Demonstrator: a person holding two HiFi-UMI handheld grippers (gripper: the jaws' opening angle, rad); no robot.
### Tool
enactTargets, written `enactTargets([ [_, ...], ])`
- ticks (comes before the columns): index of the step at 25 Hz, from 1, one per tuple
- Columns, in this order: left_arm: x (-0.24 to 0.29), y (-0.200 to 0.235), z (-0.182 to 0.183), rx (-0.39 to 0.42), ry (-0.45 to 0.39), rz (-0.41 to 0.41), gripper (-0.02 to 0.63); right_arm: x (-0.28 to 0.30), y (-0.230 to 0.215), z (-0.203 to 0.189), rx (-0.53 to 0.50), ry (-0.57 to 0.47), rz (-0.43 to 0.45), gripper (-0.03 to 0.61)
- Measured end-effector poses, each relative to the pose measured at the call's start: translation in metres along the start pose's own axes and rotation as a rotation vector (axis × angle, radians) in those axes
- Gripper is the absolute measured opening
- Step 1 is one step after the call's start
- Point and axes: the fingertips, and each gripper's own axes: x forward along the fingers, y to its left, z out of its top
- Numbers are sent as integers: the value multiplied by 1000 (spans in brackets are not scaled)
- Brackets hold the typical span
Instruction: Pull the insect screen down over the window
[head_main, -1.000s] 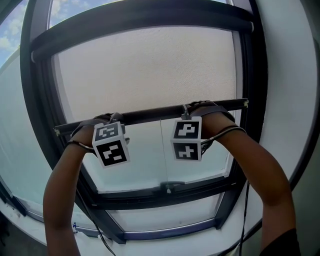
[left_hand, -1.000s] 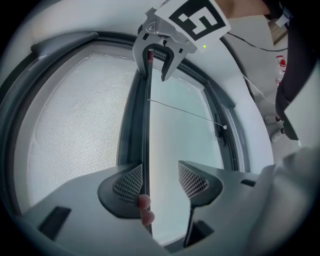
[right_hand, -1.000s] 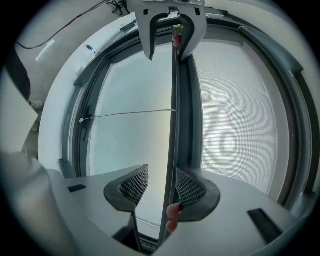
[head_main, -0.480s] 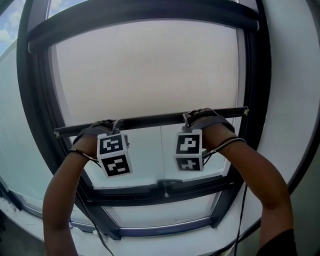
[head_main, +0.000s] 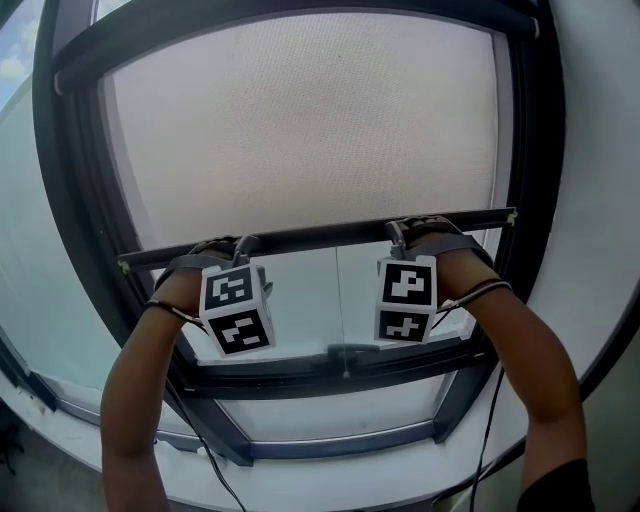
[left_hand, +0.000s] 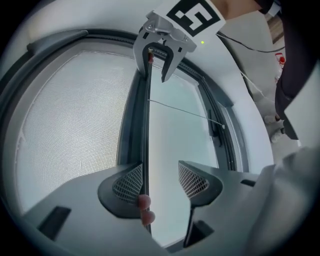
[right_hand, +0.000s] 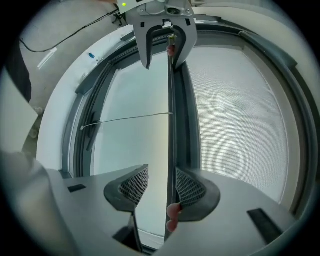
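Observation:
The grey mesh insect screen (head_main: 300, 130) covers the upper window, and its dark bottom bar (head_main: 320, 237) runs across the middle. My left gripper (head_main: 228, 247) and right gripper (head_main: 412, 230) both reach up to that bar. In the left gripper view the bar (left_hand: 146, 125) lies against one pad while the left gripper (left_hand: 160, 180) stands open. In the right gripper view the bar (right_hand: 170, 110) rests along one pad of the right gripper (right_hand: 161, 184), also open. A person's fingertips show beside the bar in both gripper views.
A thin pull cord (left_hand: 185, 112) hangs from the bar's middle. Below the bar is bare glass, then the dark lower sash (head_main: 300, 378) with a handle (head_main: 345, 352). White wall surrounds the frame, and a cable (head_main: 485, 420) trails from the right arm.
The bottom bar and both grippers have come down closer to the lower sash, and more mesh shows above them.

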Motion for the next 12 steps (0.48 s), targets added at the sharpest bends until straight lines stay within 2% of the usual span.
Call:
enactTargets([
  [3, 1, 1, 1, -19, -3, -31, 225, 1, -2, -1, 8, -5, 39, 169],
  [8, 24, 1, 26, -43, -6, -161, 224, 21, 2, -30, -18, -6, 198, 167],
  [12, 30, 9, 31, -60, -17, -183, 224, 27, -5, -37, -37, -6, 215, 167],
])
